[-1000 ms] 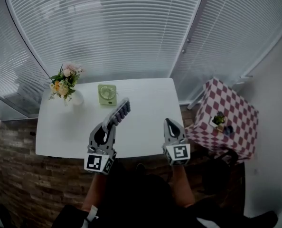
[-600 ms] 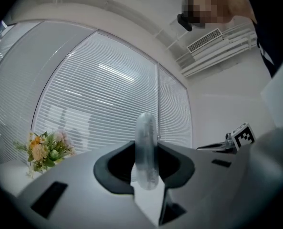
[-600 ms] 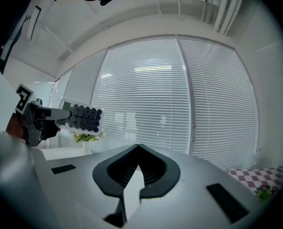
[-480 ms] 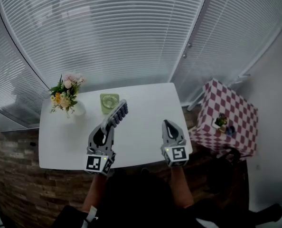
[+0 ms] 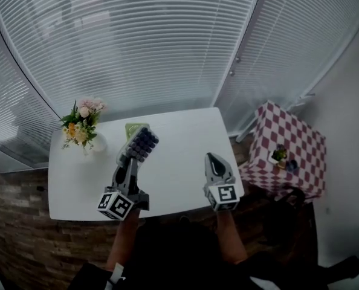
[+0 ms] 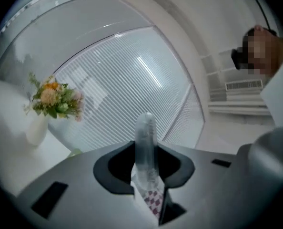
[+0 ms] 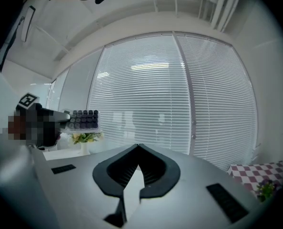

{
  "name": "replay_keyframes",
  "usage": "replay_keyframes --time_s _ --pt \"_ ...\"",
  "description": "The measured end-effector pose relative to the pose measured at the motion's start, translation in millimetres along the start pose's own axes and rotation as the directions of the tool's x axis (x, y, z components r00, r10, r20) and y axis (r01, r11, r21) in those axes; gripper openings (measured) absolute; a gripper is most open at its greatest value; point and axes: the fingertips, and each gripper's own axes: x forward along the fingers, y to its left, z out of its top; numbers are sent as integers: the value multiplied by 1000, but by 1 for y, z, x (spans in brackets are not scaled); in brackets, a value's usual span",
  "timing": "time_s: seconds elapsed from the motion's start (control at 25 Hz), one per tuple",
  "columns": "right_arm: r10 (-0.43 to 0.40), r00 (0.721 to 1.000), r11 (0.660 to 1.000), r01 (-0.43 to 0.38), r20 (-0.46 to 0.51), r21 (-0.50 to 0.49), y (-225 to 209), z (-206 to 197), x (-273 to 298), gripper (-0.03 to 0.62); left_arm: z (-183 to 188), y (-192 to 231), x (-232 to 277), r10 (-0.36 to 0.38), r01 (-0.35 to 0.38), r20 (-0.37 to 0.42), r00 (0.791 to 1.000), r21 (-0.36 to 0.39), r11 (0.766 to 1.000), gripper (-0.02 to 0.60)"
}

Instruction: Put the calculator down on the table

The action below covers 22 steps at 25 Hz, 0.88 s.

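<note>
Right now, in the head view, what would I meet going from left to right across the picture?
vase of flowers → calculator gripped in the left gripper → right gripper → checkered table

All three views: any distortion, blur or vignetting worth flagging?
Head view: strong fisheye, the blinds bow, focus fine. Left gripper view: the calculator sits close to the lens and looks soft; corners black. Right gripper view: even daylight, blinds crisp, corners black too.
</note>
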Motion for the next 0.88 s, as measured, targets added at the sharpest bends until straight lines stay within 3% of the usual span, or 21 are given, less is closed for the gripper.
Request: replay_keyframes --time_s 0.08,0.12,0.24,0.48,0.52,0.76,0.88 --pt "-4 1000 1000 4 -9 7 -2 -3 1 6 -2 8 1 -1 5 23 1000 -173 985 98" --pt "-6 1000 1000 6 -16 9 -3 -5 2 6 -5 12 2 6 2 28 1000 -264 964 98" --pt "2 1000 1000 -2 -17 8 -2 -6 4 6 -14 21 2 11 18 51 999 -520 854 98" --pt "29 999 1000 -29 -44 6 1 -11 8 6 -38 48 0 45 3 46 998 -726 688 98" --pt "26 998 1000 -26 -53 9 0 -14 7 6 -41 49 0 49 -12 30 998 -730 683 98" --pt "20 998 1000 -19 -55 12 -5 -21 13 6 -49 53 5 39 -41 -19 999 -697 716 98" --pt "24 998 999 -23 -61 25 -3 -22 16 6 -69 73 4 60 -100 -82 995 -700 707 98"
